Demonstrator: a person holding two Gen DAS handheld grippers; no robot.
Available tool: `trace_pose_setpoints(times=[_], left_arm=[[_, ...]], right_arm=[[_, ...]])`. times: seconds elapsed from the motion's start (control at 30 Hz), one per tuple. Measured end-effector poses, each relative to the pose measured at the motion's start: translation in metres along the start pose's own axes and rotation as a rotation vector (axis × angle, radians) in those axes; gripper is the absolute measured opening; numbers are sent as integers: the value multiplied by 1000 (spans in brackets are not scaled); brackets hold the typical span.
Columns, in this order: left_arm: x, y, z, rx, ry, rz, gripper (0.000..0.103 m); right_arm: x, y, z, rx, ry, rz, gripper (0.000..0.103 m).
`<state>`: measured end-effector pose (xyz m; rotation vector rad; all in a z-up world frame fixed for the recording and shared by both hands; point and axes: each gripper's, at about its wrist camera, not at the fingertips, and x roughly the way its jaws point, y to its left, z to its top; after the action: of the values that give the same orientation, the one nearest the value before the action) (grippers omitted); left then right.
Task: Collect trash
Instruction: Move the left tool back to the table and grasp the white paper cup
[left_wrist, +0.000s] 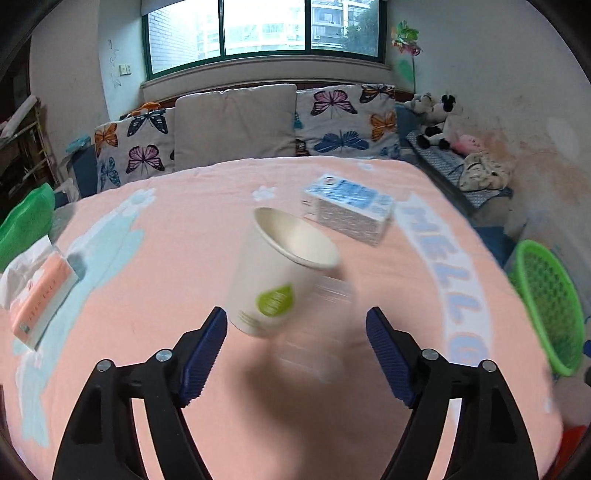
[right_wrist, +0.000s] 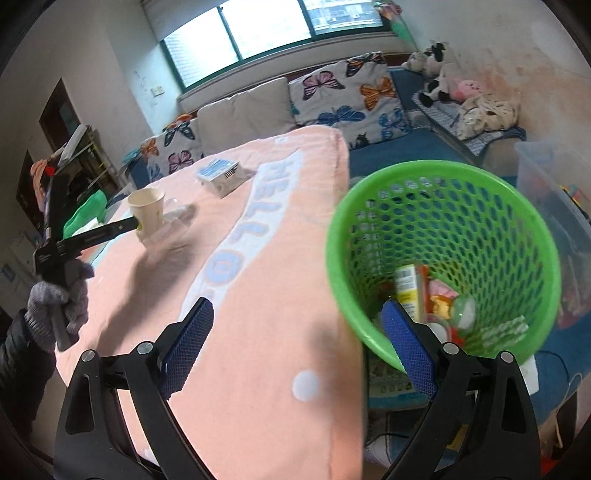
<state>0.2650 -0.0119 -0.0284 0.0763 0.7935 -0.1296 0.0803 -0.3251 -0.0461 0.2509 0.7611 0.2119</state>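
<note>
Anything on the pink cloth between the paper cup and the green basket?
Nothing solid: in the right wrist view, only bare pink cloth with its HELLO lettering lies between the paper cup and the green basket.

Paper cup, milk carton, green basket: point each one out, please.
paper cup (left_wrist: 266, 291), left wrist view, on its white side wall by the green mark.
milk carton (left_wrist: 351, 214), left wrist view, on its printed side.
green basket (right_wrist: 480, 236), right wrist view, on its inner mesh wall.

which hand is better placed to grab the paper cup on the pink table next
Left. The left gripper has open jaws right at the paper cup. The right gripper, also open, sits at the table edge by the green basket, far from the cup.
</note>
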Motion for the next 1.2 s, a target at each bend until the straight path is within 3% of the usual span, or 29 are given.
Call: trace_pose_setpoints(times=[0.07,0.47,0.57,0.6,0.9,1.2], left_arm=[[8,2,3,16,1,-4,82],[44,5,25,94,-16,-7,81],[49,8,27,85,-11,-26,65],[50,11,27,76,-10,-33,65],[28,31,24,26,-45,-58,61],[-7,57,11,-6,-52,-27,61]], right_arm=[[7,7,4,-13,10,8,92],[39,34,16,-61,57,44,92],[45,41,18,-75,70,54,92],[48,43,18,-80,74,56,92],[63,71,26,-141,94,89,92],[85,117,43,-216,96,154,92]])
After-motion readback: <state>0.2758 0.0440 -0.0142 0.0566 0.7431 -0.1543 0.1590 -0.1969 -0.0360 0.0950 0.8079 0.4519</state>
